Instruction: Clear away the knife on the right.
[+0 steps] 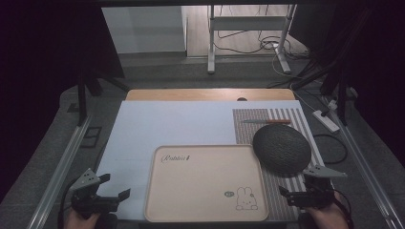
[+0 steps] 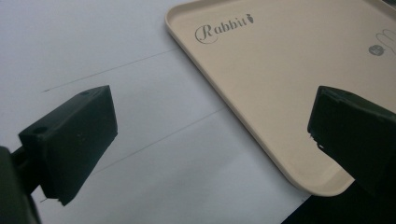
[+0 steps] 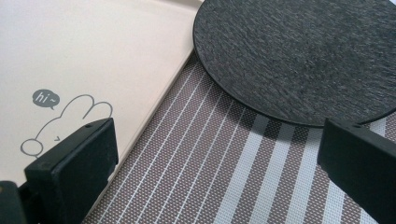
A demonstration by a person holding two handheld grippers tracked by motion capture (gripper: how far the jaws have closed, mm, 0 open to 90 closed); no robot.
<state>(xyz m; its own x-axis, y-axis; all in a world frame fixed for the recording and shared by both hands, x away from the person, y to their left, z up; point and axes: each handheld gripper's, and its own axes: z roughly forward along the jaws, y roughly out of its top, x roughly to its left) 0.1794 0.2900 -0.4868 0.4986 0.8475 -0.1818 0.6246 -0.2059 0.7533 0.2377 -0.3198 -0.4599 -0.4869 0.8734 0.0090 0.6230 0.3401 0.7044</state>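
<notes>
Two grippers sit at the near edge of the table, one tray, one dark round plate, one striped placemat and one knife beyond them. At the near left corner the left gripper (image 1: 117, 194) rests low with its jaws standing well apart and nothing between them; in the left gripper view (image 2: 212, 128) the gap frames bare pale blue table cover (image 2: 93, 42) and the near left corner of the tray (image 2: 299, 84). At the near right the right gripper (image 1: 291, 193) is likewise spread wide and empty; its own view (image 3: 217, 163) looks over the placemat (image 3: 224, 172), with the tray's right rim at one jaw and the plate's edge (image 3: 299, 56) just ahead of the other.

Between both grippers lies the beige tray (image 1: 205, 183), a rounded rectangle with its long axis running left to right across the table, the "Rabbit" lettering at its far left and the rabbit drawing at its near right. It lies flat, just beside each gripper, touching neither.

Farther right, the plate (image 1: 282, 149) rests on the placemat (image 1: 286, 121), its edge at the tray's far right corner. Beyond it the knife (image 1: 267, 121) lies crosswise, orange handle to the right.
</notes>
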